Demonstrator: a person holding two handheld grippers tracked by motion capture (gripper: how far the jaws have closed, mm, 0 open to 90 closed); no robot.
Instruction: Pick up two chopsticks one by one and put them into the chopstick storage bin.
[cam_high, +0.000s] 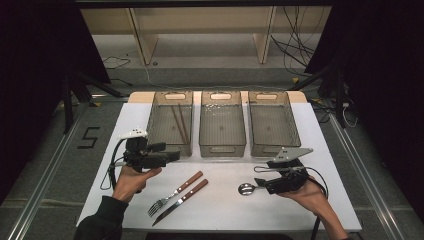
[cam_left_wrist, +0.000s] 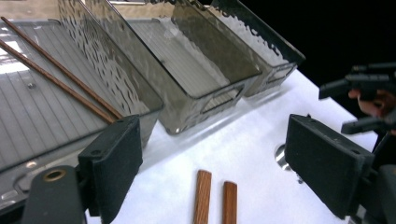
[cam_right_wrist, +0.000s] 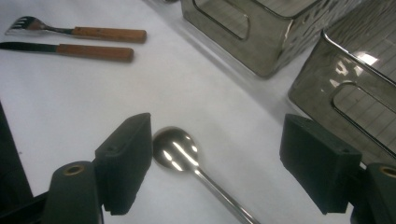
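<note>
My left gripper (cam_high: 171, 152) stands open over the front edge of the left smoky plastic bin (cam_high: 155, 122), with nothing between its jaws (cam_left_wrist: 215, 158). Two brown chopsticks (cam_high: 180, 123) lie in that bin (cam_left_wrist: 56, 77). A fork (cam_high: 175, 193) and a knife (cam_high: 181, 201) with wooden handles lie side by side on the white table. My right gripper (cam_high: 259, 178) is open and low over a metal spoon (cam_high: 246, 188). The spoon's bowl (cam_right_wrist: 175, 149) lies on the table between the jaws (cam_right_wrist: 217, 158), close to the left pad, and the pads are not pressing it.
The middle bin (cam_high: 222, 149) and the right bin (cam_high: 274, 149) stand in a row beside the left one, both with nothing in them. The white table top (cam_high: 225, 210) ends close behind the cutlery. Cables and black stands lie on the floor beyond the table.
</note>
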